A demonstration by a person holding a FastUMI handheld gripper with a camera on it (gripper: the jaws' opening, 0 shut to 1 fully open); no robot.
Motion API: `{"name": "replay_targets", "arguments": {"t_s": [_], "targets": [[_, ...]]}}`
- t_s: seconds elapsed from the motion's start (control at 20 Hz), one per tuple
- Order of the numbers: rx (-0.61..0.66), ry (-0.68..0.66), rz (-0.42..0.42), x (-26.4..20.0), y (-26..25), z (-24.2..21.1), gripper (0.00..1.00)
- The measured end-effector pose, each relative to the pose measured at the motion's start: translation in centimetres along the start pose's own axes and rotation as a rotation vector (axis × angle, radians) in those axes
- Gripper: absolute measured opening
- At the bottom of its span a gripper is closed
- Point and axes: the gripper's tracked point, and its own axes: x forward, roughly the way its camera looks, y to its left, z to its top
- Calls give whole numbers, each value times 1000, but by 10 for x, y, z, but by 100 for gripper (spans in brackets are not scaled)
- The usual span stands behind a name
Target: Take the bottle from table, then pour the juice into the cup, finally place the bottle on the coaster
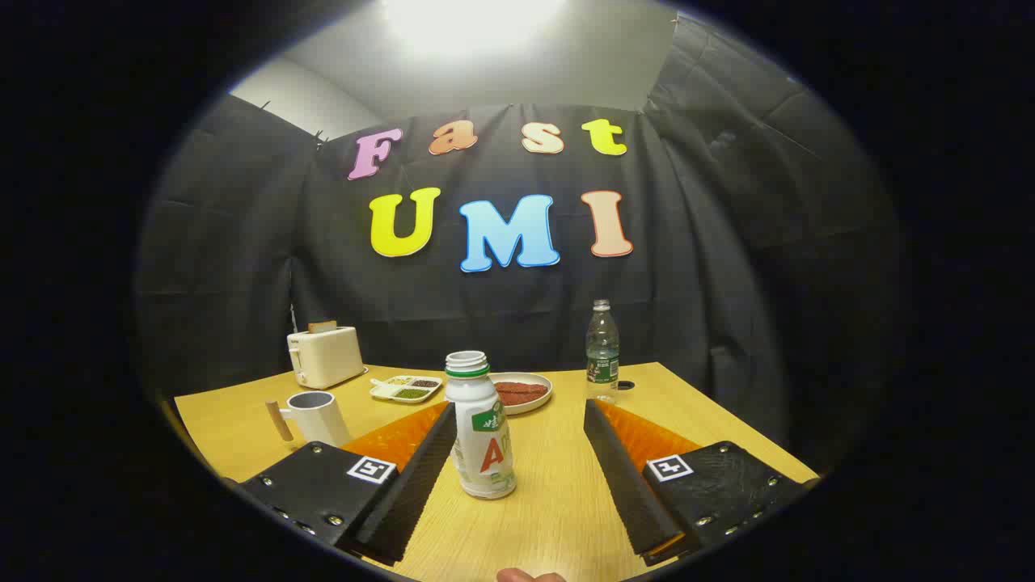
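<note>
While claw [517, 453] gapes around bottle [481, 436], wooden table [558, 501], dark-draped booth

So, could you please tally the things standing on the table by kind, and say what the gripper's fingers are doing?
Bottles: 2, the white juice bottle and the clear water bottle
Cups: 1, the white cup
Toasters: 1
Dishes: 2, the divided tray and the round plate
Total: 6
Gripper: open, juice bottle between its fingers, untouched by the far one.

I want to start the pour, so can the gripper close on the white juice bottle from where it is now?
Probably yes: the gripper is open, and the white juice bottle stands upright between its fingers, nearer one finger, with nothing blocking.
</note>
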Motion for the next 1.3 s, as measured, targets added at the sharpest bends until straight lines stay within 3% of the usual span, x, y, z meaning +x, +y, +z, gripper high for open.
{"name": "replay_targets", "arguments": {"t_s": [0.55,1.3], "targets": [[-21,21,34,18,30,-16,97],[16,63,-28,85,46,-49,97]]}}
